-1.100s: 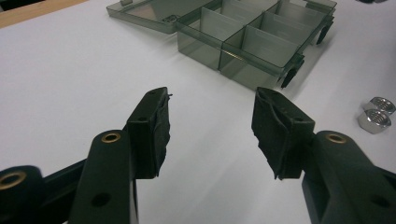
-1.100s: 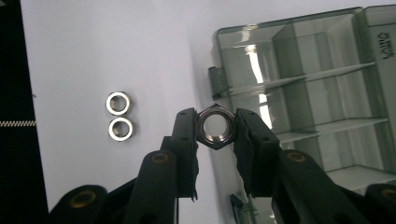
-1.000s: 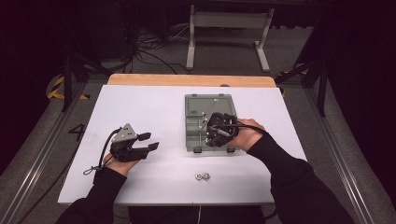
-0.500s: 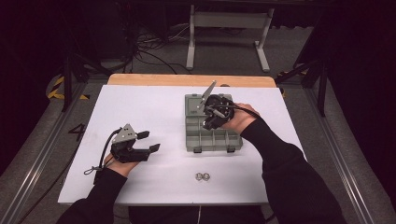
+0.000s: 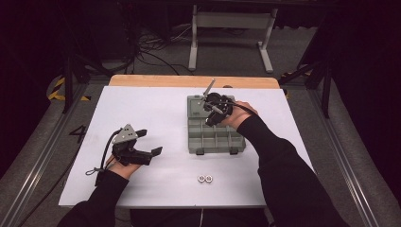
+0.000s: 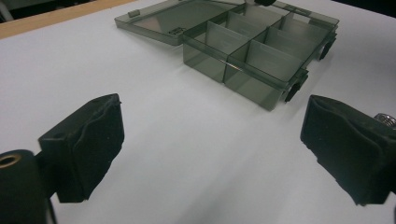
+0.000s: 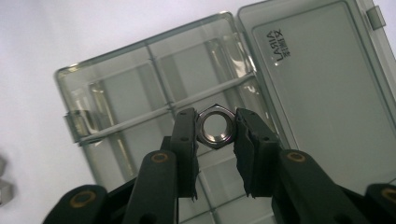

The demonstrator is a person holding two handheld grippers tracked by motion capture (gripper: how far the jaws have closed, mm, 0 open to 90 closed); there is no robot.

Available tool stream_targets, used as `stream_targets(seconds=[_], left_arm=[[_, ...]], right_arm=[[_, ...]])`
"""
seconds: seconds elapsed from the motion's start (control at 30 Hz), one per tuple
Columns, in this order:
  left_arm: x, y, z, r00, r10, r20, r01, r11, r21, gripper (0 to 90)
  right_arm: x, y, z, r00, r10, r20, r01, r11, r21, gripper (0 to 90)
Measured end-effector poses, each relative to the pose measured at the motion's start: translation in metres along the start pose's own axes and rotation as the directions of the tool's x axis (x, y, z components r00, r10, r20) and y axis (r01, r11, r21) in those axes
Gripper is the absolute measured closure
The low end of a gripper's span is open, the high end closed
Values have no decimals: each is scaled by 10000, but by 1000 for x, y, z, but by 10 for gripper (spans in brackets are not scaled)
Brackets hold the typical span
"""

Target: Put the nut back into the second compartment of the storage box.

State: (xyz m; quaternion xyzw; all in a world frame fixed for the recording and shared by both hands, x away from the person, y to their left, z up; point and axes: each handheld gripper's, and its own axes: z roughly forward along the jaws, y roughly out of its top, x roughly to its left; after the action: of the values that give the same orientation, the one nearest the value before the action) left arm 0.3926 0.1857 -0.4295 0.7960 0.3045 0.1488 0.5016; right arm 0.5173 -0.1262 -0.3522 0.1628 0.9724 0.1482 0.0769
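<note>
A smoky clear compartment box (image 5: 216, 137) lies mid-table with its lid (image 5: 196, 102) folded back flat toward the far side. My right gripper (image 5: 211, 111) hovers over the box's far compartments, shut on a steel hex nut (image 7: 206, 136) pinched by its flats between the pads. Below it the dividers (image 7: 163, 109) and the lid (image 7: 322, 93) are visible. Two more hex nuts (image 5: 205, 178) lie on the table in front of the box. My left gripper (image 5: 150, 142) rests on the table at the left, open and holding nothing, its jaws pointed toward the box (image 6: 261, 56).
The white tabletop (image 5: 156, 109) has a wooden strip (image 5: 156, 81) along its far edge. One loose nut (image 6: 385, 119) peeks from behind the left gripper's right-hand jaw. A metal frame leg (image 5: 193, 42) and cables lie on the floor beyond the table.
The box lid has gone from shut, through half raised, to lying open. My right gripper moved from the box's middle to its far side. The left gripper has stayed put.
</note>
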Motion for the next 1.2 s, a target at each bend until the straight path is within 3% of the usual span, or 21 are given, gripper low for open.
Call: stream_targets(seconds=[0.3,0.4,0.8,1.2], left_arm=[[1,0,-1,9997,-72,-218,70,9999,-75,20],[0,0,0,9985,19,-548,-15,10000,68,7],[-1,1,-4,9989,90,-454,-102,9996,-275,2],[0,0,-2,9991,36,-430,-41,9999,-100,5]], right_arm=[[-12,-1,15,9993,375,68,-376,9991,183,701],[-14,-2,23,9990,441,12,-441,9986,303,701],[-17,-4,42,9982,576,-137,-566,9964,630,701],[-14,-2,56,9980,542,-325,-508,9939,975,699]])
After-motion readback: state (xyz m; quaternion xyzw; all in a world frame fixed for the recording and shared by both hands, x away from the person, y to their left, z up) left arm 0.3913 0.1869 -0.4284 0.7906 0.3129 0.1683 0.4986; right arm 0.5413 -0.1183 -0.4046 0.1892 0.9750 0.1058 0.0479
